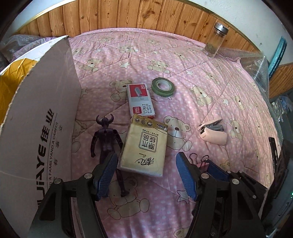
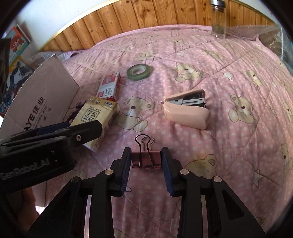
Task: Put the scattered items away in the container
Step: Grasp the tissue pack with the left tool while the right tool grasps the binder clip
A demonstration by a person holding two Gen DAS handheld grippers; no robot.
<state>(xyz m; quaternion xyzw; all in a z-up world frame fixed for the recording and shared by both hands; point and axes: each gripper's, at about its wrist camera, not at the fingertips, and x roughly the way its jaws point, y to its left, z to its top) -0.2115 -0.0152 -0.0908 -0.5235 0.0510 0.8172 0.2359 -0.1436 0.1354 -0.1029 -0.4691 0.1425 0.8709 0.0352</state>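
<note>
Right gripper (image 2: 146, 159) low over the pink quilt (image 2: 219, 76), pads against both ends of the pink binder clip (image 2: 146, 161), clamped on it. Left gripper (image 1: 146, 170) spread wide, nothing held; tissue pack (image 1: 144, 146) between its fingers, dark figurine (image 1: 107, 139) under the left one. Cardboard box (image 1: 40, 117) stands just left.

Place: a home bedroom.
Surface: a pink quilted bedspread (image 1: 210, 76) printed with teddy bears, stars and white dots, spread wide like a bed.
Walls: knotty wood panelling (image 1: 146, 14) along the lower part, pale painted wall above.
Corner clutter: colourful boxed toys or puzzles (image 2: 16, 38) stacked at the left edge in the right wrist view.
Edges: bubble wrap (image 1: 256, 60) bunched at the bed's far side.
Household bits: a glass jar (image 1: 216, 41) with a metal lid standing on the bedspread.
</note>
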